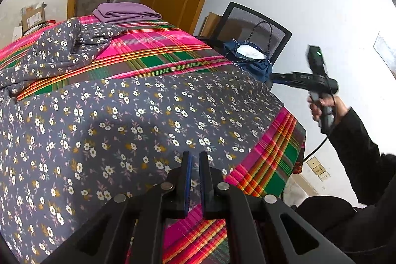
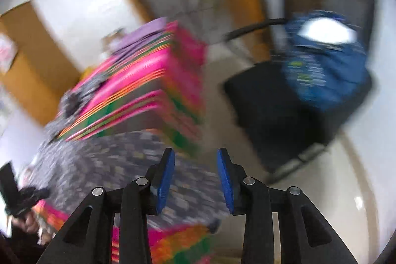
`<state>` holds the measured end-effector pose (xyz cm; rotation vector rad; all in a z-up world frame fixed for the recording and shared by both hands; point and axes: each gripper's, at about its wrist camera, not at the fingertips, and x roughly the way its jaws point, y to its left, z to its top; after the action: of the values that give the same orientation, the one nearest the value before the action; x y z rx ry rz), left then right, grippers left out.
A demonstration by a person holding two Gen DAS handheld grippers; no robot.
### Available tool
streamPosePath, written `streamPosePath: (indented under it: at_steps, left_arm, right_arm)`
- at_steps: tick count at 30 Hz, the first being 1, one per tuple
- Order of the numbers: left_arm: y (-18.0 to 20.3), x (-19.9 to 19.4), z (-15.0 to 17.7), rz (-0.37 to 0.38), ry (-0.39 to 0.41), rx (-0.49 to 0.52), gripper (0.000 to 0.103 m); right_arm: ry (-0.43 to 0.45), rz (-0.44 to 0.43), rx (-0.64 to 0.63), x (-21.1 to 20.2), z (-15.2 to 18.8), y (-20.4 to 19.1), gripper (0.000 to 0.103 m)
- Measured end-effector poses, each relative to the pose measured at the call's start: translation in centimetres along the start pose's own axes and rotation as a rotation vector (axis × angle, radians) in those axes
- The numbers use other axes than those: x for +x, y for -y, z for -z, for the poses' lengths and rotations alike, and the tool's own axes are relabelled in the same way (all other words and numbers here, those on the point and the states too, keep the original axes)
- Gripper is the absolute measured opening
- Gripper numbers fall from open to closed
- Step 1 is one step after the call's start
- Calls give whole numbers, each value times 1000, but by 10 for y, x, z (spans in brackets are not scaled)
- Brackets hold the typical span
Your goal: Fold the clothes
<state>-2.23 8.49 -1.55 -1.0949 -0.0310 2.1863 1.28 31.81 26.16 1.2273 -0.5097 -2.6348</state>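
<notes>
Left tool [image 1: 194, 160] has its jaws nearly together, clamped on the near edge of the grey floral garment [image 1: 128, 130], which lies spread flat over the plaid-covered table [image 1: 158, 48]. Right tool [image 2: 195, 160] has its jaws apart with nothing between them, out past the table's right edge; that view is motion-blurred. A second floral piece [image 1: 61, 48] lies bunched at far left, a folded purple cloth [image 1: 126, 12] behind it. Chair [image 1: 257, 29] with blue bag [image 1: 250, 58] beside the table.
</notes>
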Motion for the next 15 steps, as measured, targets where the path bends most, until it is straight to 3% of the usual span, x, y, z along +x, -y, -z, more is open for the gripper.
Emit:
streamPosePath:
  at_steps: [3,7,9,13,15]
  left_arm:
    - [-2,-1,0,-10,2,-9,5]
    - [-9,-2,0,-25,6,-32,5]
    - [-14,-1,0,-31,4,-45,5]
    - [-16,2,-1,-33,1,-53,5]
    - [-16,3,-2,-30,0,-51,5]
  right_arm:
    - [-72,-45,-75,31,-9,-21,37]
    - [-93,-100,-81,43,-13,-26,37]
    - [-100,-127,-83,47,-15,-28,22]
    - [-65,-88,-123,48,-21,-35,7]
    - [-30,-82,-116,43,-26,-35,6]
